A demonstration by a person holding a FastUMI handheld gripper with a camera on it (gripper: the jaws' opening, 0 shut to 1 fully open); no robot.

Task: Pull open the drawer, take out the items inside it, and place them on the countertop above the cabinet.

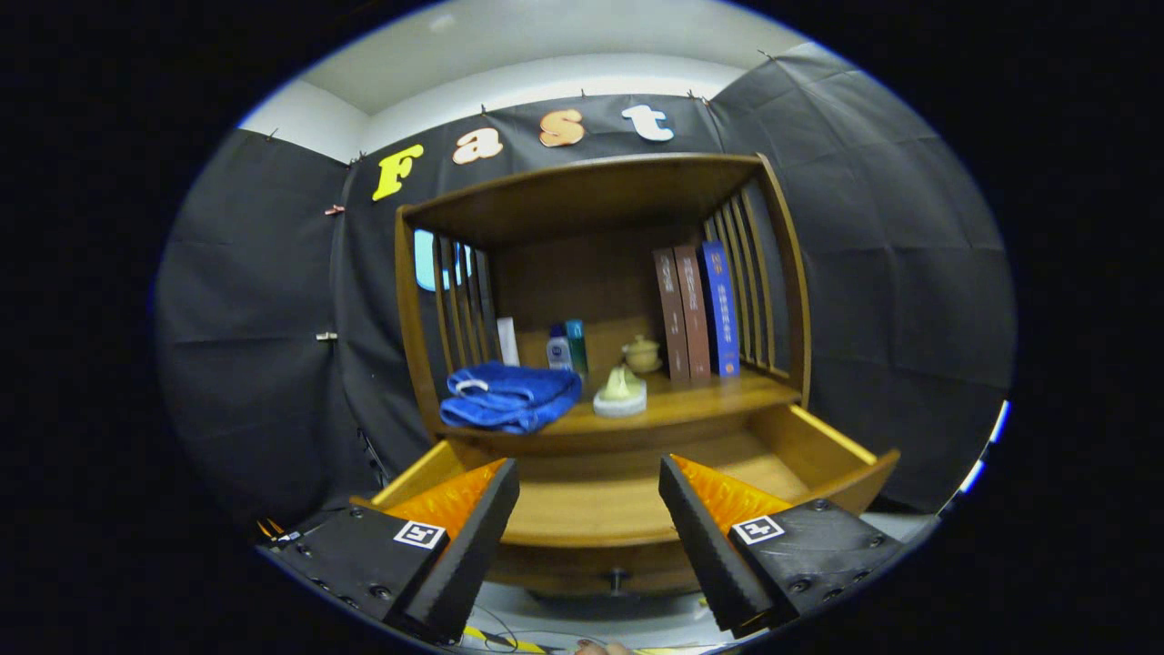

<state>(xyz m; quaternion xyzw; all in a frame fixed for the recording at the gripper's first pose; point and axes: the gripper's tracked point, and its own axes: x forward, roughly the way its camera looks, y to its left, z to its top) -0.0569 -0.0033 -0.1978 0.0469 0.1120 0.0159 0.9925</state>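
The wooden drawer (800, 446) of the cabinet stands pulled out toward me, its bare wooden floor showing between and beyond my fingers. My gripper (589, 482) hangs open just in front of the drawer, nothing between its black fingers (473, 528). On the countertop (709, 400) above the drawer lie a folded blue towel (509, 396) at the left and a small white dish with a pale object (621, 393) in the middle. The drawer's knob (617, 577) shows on its front, below the fingers.
Further back on the countertop stand small bottles (566, 346), a white tube (507, 341), a pale lidded teacup (642, 353) and three upright books (696, 309) at the right. Slatted wooden sides and a top shelf (582, 191) enclose the countertop.
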